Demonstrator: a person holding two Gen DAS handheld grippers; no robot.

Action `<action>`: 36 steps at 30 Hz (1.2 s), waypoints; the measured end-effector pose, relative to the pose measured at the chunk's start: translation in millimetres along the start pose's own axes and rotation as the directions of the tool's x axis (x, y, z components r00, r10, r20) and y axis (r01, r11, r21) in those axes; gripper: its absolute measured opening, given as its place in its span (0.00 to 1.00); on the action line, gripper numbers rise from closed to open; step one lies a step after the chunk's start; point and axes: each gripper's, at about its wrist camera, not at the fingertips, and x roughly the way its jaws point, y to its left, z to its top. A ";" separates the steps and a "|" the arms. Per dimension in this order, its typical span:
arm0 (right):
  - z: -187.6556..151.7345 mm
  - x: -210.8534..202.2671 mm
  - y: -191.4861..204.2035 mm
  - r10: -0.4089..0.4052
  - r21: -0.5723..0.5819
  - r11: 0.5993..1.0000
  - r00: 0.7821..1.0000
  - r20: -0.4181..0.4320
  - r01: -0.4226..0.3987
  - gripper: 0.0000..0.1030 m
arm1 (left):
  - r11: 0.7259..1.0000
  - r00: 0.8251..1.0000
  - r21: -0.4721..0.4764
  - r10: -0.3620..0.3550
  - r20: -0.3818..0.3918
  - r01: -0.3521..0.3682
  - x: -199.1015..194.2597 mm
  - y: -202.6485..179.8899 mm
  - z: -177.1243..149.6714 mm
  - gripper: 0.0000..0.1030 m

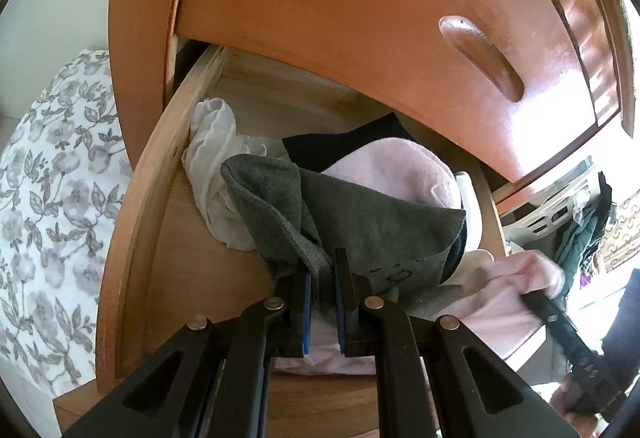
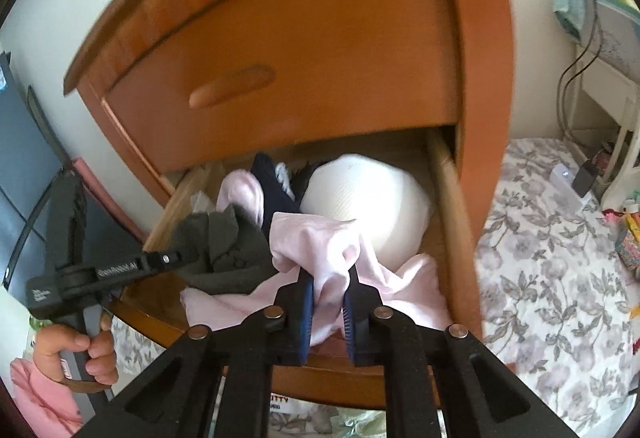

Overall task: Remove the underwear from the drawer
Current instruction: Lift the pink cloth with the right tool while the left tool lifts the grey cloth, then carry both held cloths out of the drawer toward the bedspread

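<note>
Left gripper pinching grey underwear, lifted at one edge, rest draped over the pile in the open drawer. Right gripper clamped on pink underwear, bunched above the drawer's front edge. White garment at the drawer's left side; floral bedding beside the cabinet.

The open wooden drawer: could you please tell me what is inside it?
A grey cloth, pale pink garments, white fabric, a dark item and a white rounded bundle; anything beneath is covered.
</note>
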 end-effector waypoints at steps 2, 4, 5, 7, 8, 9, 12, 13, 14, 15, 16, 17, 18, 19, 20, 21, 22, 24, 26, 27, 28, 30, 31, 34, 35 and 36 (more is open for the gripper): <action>2.4 -11.8 -2.9 -0.006 0.009 1.000 0.999 0.034 0.005 0.13 | 1.000 1.000 0.002 0.006 -0.005 -0.006 1.9 -0.9 1.1 0.09; 6.3 -21.8 -4.3 -0.014 0.014 1.000 0.998 0.068 0.013 0.13 | 1.000 1.000 0.004 0.010 -0.006 -0.010 3.7 -2.5 1.6 0.09; 7.9 -29.6 -4.6 -0.016 0.014 1.000 0.996 0.091 0.015 0.13 | 1.000 1.000 0.004 0.011 -0.006 -0.011 4.1 -3.3 1.7 0.09; 11.0 -44.6 -4.9 -0.023 0.011 1.000 0.991 0.135 0.022 0.13 | 1.000 1.000 0.004 0.008 0.002 -0.008 3.1 -5.3 1.5 0.09; 12.6 -53.4 -5.3 -0.025 0.012 1.000 0.987 0.160 0.024 0.13 | 1.000 1.000 0.005 0.008 0.008 -0.008 2.2 -6.5 1.1 0.09; 13.8 -58.1 -5.3 -0.027 0.014 1.000 0.984 0.174 0.025 0.13 | 1.000 1.000 0.007 0.010 0.012 -0.010 1.0 -7.9 0.7 0.09; 18.0 -74.8 -4.0 -0.030 0.018 0.999 0.975 0.220 0.027 0.13 | 1.000 1.000 0.013 0.004 0.025 -0.004 -3.9 -12.0 -0.1 0.09; 19.0 -80.7 -4.2 -0.031 0.017 0.999 0.972 0.235 0.027 0.13 | 1.000 1.000 0.016 0.000 0.029 -0.001 -6.2 -12.2 -0.3 0.08; 19.9 -86.6 -3.7 -0.032 0.015 0.999 0.968 0.249 0.029 0.13 | 1.000 0.999 0.019 -0.004 0.035 0.004 -8.6 -13.2 -0.6 0.08; 20.5 -89.7 -3.0 -0.032 0.013 0.999 0.966 0.257 0.030 0.13 | 1.000 0.999 0.021 -0.007 0.041 0.006 -11.5 -14.7 -0.5 0.08; 21.2 -95.3 -0.8 -0.034 0.011 0.999 0.963 0.267 0.033 0.13 | 1.000 0.999 0.023 -0.010 0.048 0.009 -15.0 -15.9 -0.4 0.08; 21.9 -100.6 0.3 -0.038 0.011 0.999 0.960 0.279 0.036 0.13 | 1.000 0.998 0.026 -0.016 0.056 0.015 -18.9 -16.8 -0.3 0.07; 22.5 -105.2 1.4 -0.039 0.011 0.999 0.958 0.284 0.038 0.13 | 0.999 0.998 0.028 -0.021 0.061 0.019 -21.9 -17.3 -0.2 0.07; 23.1 -109.2 2.1 -0.040 0.011 0.999 0.956 0.290 0.038 0.13 | 0.999 0.997 0.031 -0.030 0.068 0.028 -25.9 -18.1 -0.3 0.07; 23.3 -112.5 1.8 -0.041 0.012 0.999 0.955 0.295 0.039 0.13 | 0.999 0.997 0.031 -0.037 0.071 0.034 -28.7 -18.0 -0.3 0.06; 23.4 -114.9 1.8 -0.043 0.014 0.999 0.954 0.297 0.041 0.13 | 0.999 0.996 0.031 -0.045 0.077 0.042 -32.9 -18.8 -0.4 0.06; 23.0 -116.8 2.2 -0.045 0.017 0.999 0.954 0.297 0.041 0.13 | 0.998 0.995 0.033 -0.050 0.083 0.048 -37.0 -19.1 -0.5 0.06; 20.6 -118.9 2.0 -0.042 0.021 0.999 0.955 0.295 0.037 0.13 | 0.997 0.992 0.040 -0.069 0.101 0.065 -47.0 -21.7 -1.2 0.06; 17.8 -120.5 3.1 -0.038 0.026 0.999 0.955 0.293 0.032 0.13 | 0.995 0.989 0.053 -0.087 0.119 0.081 -57.3 -24.5 -1.7 0.06; 16.7 -122.2 3.0 -0.036 0.026 0.999 0.955 0.293 0.030 0.13 | 0.994 0.987 0.059 -0.096 0.128 0.089 -62.1 -25.8 -1.6 0.06; 16.0 -124.3 3.8 -0.035 0.027 0.999 0.955 0.296 0.028 0.13 | 0.993 0.984 0.065 -0.111 0.138 0.103 -68.9 -27.4 -1.8 0.06; 14.7 -128.8 2.5 -0.035 0.029 0.999 0.953 0.300 0.027 0.13 | 0.989 0.978 0.074 -0.140 0.156 0.130 -80.7 -28.7 -1.2 0.06; 14.3 -130.7 2.6 -0.034 0.031 0.999 0.953 0.302 0.026 0.13 | 0.986 0.974 0.079 -0.155 0.165 0.143 -87.3 -30.4 -1.4 0.06; 12.6 -138.3 4.1 -0.032 0.034 0.999 0.949 0.313 0.023 0.13 | 0.978 0.961 0.097 -0.200 0.194 0.184 -102.7 -37.1 -1.6 0.05; 12.2 -141.3 5.0 -0.032 0.034 0.999 0.948 0.316 0.022 0.13 | 0.975 0.956 0.102 -0.213 0.201 0.196 -106.7 -37.6 -1.4 0.05; 11.5 -143.5 5.6 -0.031 0.033 0.999 0.947 0.319 0.021 0.13 | 0.971 0.950 0.110 -0.233 0.210 0.213 -113.8 -39.9 -1.6 0.05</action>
